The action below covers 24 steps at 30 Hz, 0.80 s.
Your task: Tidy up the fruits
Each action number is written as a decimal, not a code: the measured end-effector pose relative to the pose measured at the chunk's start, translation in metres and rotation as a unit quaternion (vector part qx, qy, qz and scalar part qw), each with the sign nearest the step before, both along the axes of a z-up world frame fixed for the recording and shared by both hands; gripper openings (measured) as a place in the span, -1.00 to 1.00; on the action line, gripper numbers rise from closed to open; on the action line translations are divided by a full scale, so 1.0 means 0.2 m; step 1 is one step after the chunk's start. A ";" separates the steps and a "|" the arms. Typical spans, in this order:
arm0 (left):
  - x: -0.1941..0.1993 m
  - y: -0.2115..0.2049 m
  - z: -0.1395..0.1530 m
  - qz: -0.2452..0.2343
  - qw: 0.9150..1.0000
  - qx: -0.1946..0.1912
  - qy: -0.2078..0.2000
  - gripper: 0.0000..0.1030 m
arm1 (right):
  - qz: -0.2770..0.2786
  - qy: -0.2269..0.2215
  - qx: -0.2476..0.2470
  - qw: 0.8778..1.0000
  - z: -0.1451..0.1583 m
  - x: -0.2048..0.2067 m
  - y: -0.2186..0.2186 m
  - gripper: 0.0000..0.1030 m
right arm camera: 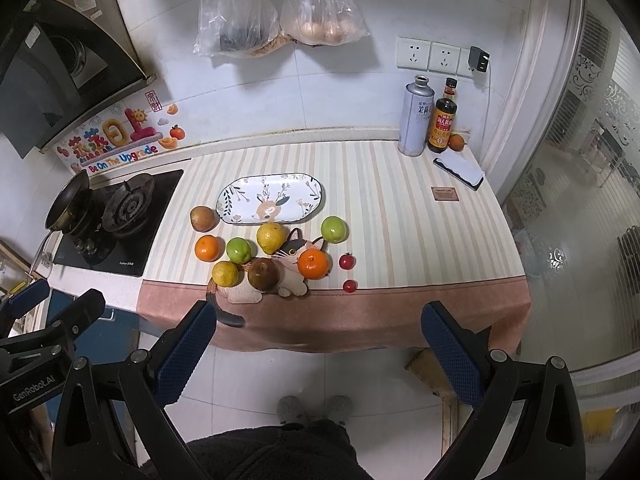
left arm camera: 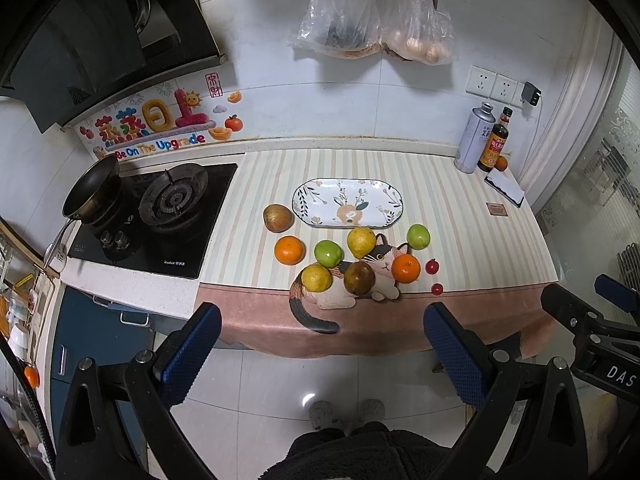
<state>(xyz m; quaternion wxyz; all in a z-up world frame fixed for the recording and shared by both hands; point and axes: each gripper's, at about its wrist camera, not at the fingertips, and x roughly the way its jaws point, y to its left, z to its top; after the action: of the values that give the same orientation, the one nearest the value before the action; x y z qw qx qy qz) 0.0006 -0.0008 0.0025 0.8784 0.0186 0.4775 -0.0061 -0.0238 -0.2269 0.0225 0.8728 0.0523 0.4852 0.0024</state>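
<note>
- On the striped cloth (left arm camera: 440, 184) covering the counter, an oval floral plate (left arm camera: 347, 202) lies bare near the middle, with all the fruit loose on the cloth toward the front edge.
- Just left of the plate sits a reddish-brown apple (left arm camera: 278, 218); in front of that apple lies an orange (left arm camera: 289, 250).
- Beside this orange comes a green apple (left arm camera: 328, 253), then a yellow pear (left arm camera: 361, 242) close to the plate's front rim, and a second green apple (left arm camera: 418, 236) further right, apart from the others.
- Nearer the front edge, a yellow citrus (left arm camera: 316, 278), a brown pear (left arm camera: 359, 278) and a second orange (left arm camera: 405, 268) rest on the cloth's printed cat (left arm camera: 384, 264).
- Two cherry tomatoes (left arm camera: 432, 267) lie right of that orange, one behind the other.
- At the back right corner stand a metal can (left arm camera: 474, 138) and a sauce bottle (left arm camera: 494, 144).
- Left of the cloth is a gas stove (left arm camera: 160, 216) with a pan (left arm camera: 92, 188).
- Back from the front edge, the left gripper (left arm camera: 322, 354) and the right gripper (right arm camera: 318, 354) both hover over the floor, fingers wide apart and holding nothing.
</note>
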 end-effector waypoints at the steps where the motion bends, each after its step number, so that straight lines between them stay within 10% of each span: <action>1: 0.00 0.00 0.00 0.000 1.000 -0.001 0.000 1.00 | 0.000 0.000 0.000 1.000 0.00 0.00 0.00 1.00; 16: -0.02 -0.05 0.02 0.001 1.000 -0.010 -0.010 1.00 | -0.002 -0.027 0.008 1.000 0.02 -0.01 -0.06 1.00; 24: 0.11 0.03 -0.07 0.084 0.993 0.053 -0.062 1.00 | 0.025 -0.025 0.060 0.998 -0.21 0.19 -0.12 1.00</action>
<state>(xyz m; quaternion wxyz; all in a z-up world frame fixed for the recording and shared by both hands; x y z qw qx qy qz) 0.0228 0.0056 -0.0122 0.9014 0.0250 0.4218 0.0944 0.0137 -0.2499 -0.0204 0.8798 0.0925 0.4630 0.0550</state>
